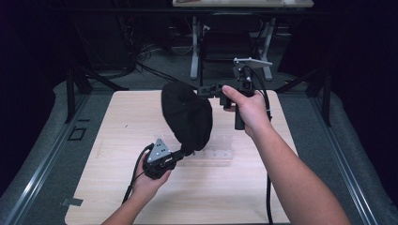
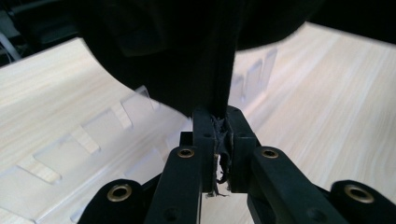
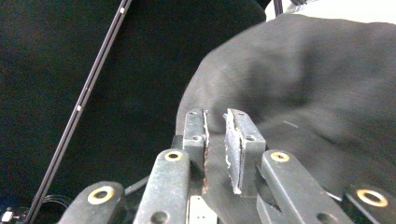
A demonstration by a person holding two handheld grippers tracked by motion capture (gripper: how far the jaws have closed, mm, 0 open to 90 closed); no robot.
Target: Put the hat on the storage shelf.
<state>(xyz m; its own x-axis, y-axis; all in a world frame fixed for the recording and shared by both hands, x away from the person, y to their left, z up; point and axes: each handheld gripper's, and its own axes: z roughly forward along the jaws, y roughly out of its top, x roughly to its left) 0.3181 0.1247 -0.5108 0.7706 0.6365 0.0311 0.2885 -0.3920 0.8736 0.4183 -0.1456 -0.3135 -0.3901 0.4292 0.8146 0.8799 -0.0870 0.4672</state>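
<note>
I pinch the black cloth's (image 1: 187,115) lower edge in my left gripper (image 2: 217,135) to hang it above the table (image 1: 112,140), while my right gripper (image 3: 215,122), jaws slightly apart, frees the top.

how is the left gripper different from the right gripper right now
The left gripper has its jaws shut on the lower edge of the black cloth; the right gripper has its jaws parted, with the cloth's upper part between them but not pinched. In the high view the left gripper sits low, near the wooden table, while the right gripper is raised above the far edge. Both are hand-held, black and two-jawed.
</note>
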